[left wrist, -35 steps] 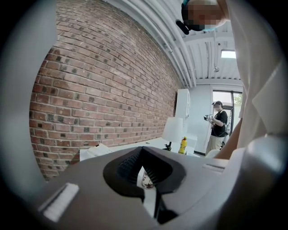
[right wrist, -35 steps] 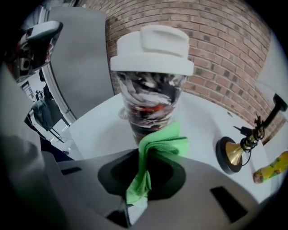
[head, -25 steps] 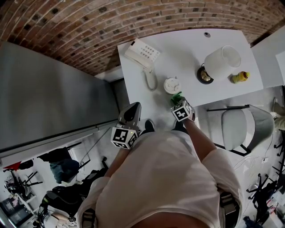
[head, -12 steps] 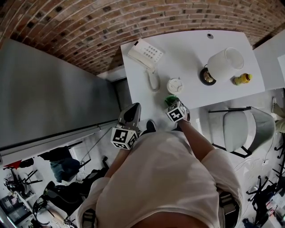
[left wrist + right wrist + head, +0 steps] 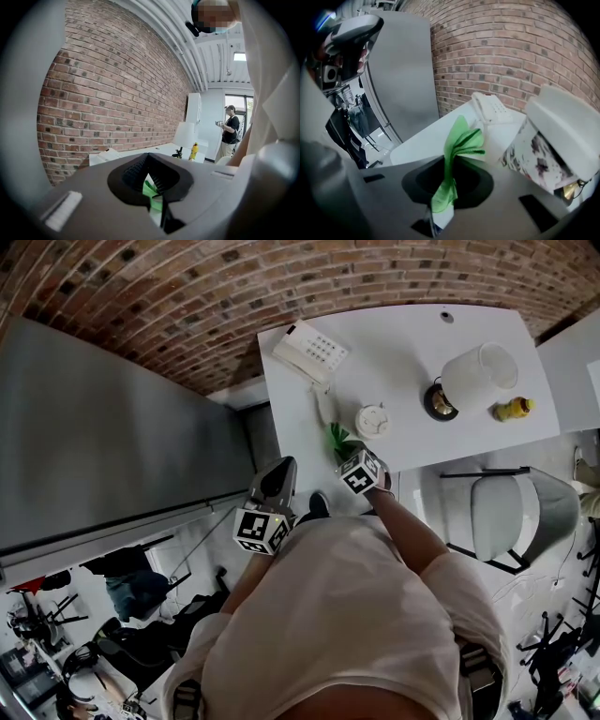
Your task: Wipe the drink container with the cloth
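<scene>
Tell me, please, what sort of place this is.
Probably an office: a white desk against a brick wall carries a phone and a lamp, and an office chair stands beside it.

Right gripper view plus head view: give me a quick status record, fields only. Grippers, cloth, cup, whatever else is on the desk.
right gripper: shut on green cloth, at the desk's near edge
left gripper: shut, empty, held off the desk
green cloth: sticks up from the jaws, left of the cup, apparently not touching it
lidded cup: standing on white desk
also on desk: telephone, lamp, yellow bottle
</scene>
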Demonstrator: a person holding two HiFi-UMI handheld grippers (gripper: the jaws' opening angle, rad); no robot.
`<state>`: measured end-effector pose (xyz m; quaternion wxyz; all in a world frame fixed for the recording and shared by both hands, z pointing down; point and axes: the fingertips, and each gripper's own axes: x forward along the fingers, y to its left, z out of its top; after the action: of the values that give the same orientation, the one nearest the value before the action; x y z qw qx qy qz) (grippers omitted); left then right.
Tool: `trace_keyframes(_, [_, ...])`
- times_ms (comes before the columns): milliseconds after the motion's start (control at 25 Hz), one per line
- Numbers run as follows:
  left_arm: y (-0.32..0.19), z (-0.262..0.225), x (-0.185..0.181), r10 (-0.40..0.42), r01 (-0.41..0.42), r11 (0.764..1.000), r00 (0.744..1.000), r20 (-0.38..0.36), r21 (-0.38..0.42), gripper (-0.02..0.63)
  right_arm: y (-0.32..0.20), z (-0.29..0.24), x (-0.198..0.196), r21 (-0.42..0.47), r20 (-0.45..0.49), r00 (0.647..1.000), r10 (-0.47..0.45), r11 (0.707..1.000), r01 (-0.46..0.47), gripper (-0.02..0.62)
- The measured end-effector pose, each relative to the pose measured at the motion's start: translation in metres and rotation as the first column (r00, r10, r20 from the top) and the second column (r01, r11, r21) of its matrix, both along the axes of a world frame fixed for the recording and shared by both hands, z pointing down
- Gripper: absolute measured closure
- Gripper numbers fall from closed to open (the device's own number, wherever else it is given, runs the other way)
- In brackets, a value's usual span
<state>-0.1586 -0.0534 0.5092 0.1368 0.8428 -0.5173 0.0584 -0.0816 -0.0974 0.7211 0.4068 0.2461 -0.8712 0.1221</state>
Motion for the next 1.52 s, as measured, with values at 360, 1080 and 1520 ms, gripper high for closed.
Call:
trace_keyframes(360, [-0.003, 0.002, 0.009, 0.027, -0.027, 1.0, 1.0, -0.013, -0.002, 0.597, 0.003, 0.005, 0.029, -0.031, -0.006, 0.997, 0.08, 0.996, -0.08, 0.56])
trace_keyframes(1080, [-0.006, 0.0, 0.033, 0.079, -0.079, 0.997, 0.997, -0.003, 0.0, 0.597, -0.002, 0.023, 0.177, -0.073, -0.042, 0.87, 0.492, 0.867, -0.493, 0.56])
trace_keyframes(1520, [-0.002, -0.001, 0.028, 0.058, -0.058, 0.998, 0.998, 0.022, -0.008, 0.597, -0.052, 0.03, 0.196, -0.089, -0.048, 0.799, 0.599, 0.794, -0.601, 0.56])
